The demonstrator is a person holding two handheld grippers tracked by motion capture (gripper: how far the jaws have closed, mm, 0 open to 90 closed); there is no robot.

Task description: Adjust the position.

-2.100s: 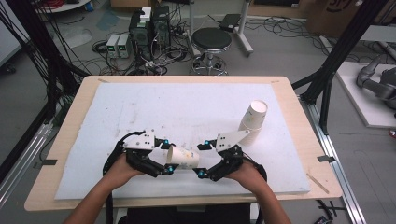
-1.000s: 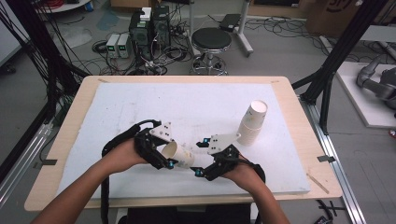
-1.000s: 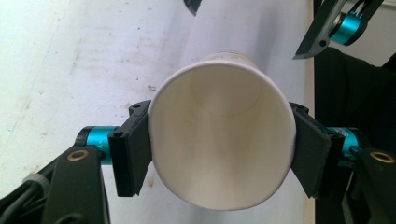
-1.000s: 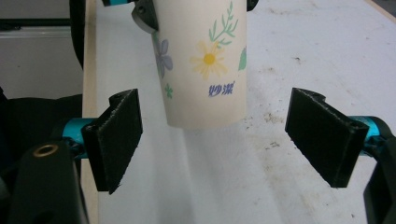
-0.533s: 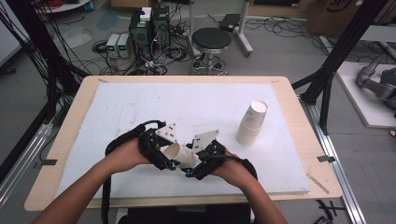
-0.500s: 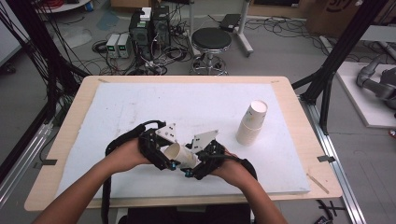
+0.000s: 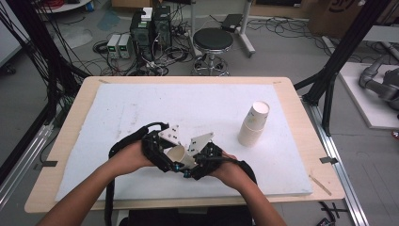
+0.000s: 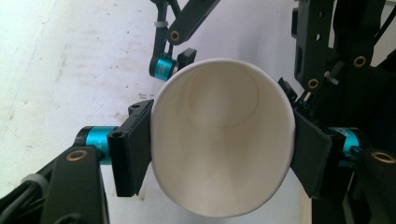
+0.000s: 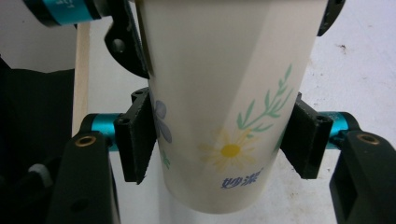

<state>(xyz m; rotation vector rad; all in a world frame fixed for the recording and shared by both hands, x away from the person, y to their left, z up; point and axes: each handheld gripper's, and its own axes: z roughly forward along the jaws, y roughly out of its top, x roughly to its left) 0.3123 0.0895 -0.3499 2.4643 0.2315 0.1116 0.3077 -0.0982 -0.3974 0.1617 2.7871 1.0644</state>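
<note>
We note L tool (image 8: 222, 149) clamped on paper cup (image 7: 181, 156) near its rim, R tool (image 9: 219, 140) having just closed w/ pads on cup's lower body, cup above near tabletop (image 7: 141, 108) edge.

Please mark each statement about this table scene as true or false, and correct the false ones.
1. The left claw grips a paper cup at its open rim. True.
2. The right claw stands open and away from the cup. False: its pads press on the sides of the same cup, near the bottom end; its jaws have just been closing.
3. The cup carries a printed flower with a yellow centre. True.
4. A stack of paper cups lies on its side near the left edge of the table. False: it stands upright, right of both hands.
5. The held cup is full of dark liquid. False: its inside looks white and empty.
</note>
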